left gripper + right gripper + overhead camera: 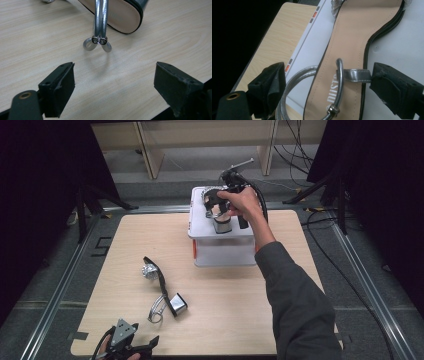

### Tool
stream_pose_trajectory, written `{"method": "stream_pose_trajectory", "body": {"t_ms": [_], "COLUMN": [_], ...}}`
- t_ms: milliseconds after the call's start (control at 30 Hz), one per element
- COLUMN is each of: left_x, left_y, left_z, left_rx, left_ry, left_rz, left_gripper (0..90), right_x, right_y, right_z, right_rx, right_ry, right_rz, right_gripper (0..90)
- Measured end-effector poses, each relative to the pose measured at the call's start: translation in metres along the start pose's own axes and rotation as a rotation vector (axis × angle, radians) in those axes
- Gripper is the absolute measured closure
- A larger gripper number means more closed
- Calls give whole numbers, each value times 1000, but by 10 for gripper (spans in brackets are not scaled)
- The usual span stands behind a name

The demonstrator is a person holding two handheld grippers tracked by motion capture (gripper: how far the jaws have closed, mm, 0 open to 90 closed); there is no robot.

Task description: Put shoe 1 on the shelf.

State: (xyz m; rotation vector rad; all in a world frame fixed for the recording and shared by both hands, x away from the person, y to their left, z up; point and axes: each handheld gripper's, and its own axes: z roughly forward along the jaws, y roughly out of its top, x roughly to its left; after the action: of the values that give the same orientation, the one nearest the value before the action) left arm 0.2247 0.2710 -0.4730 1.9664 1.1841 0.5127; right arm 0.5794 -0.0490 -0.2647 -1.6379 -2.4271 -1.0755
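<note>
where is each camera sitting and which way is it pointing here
High view: above the person's side, facing forward and down on the light wooden table; shows the right sleeve, right gripper and left gripper.
Left gripper view: low over the table, along its open jaws toward the silver-strapped high-heeled sandal.
Right gripper view: above the white lidded box, along its open jaws, facing down onto a second tan-insoled sandal.
Shared: high and left gripper views both show the table sandal.

I noted my right gripper (220,205) extended far forward, jaws apart; left gripper (131,347) low, near me, jaws apart.
</note>
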Motion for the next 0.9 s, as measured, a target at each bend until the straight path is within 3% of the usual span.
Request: {"method": "stream_pose_trajectory", "body": {"t_ms": [67,100,267,400,467,500,533,600,633,667,700,767,867,900], "left_x": [0,0,-1,-1,-1,3,-1,0,0,0,0,0,0,0], "left_y": [0,0,0,0,0,1,0,0,0,0,0,0,0,0], "left_z": [0,0,-1,-1,-1,-1,-2,-1,-1,-1,-2,-1,-1,-1], "left_rx": [-1,-2,-3,-5,-5,9,2,-4,-5,-5,5,-6,-2,-2], "left_ry": [-2,-2,3,5,5,9,11,3,7,7,10,4,8,8], "left_rz": [1,0,-2,-13,-14,35,-16,-3,-10,-10,-15,-9,-15,-15], "left_gripper": [166,166,166,166,166,166,166,166,166,166,166,166,166,166], "right_x": [0,2,11,17,18,20,22,24,31,31,35,41,46,46], "right_y": [1,1,0,-1,-2,-3,-4,-6,-14,-14,-23,-33,-53,-53], "right_z": [-3,-6,-12,-18,-19,-22,-23,-26,-32,-32,-38,-45,-52,-52], "right_rx": [-12,-23,-35,-44,-55,-53,-50,-49,-38,-38,-46,-49,-54,-54], "right_ry": [6,11,52,83,43,6,4,19,23,23,45,56,89,89], "right_rz": [-3,28,52,29,2,-40,-57,-85,-130,-130,-206,-226,-294,-294], "right_gripper": [124,121,86,195,174,183,183,178,175,175,181,178,177,177]}}
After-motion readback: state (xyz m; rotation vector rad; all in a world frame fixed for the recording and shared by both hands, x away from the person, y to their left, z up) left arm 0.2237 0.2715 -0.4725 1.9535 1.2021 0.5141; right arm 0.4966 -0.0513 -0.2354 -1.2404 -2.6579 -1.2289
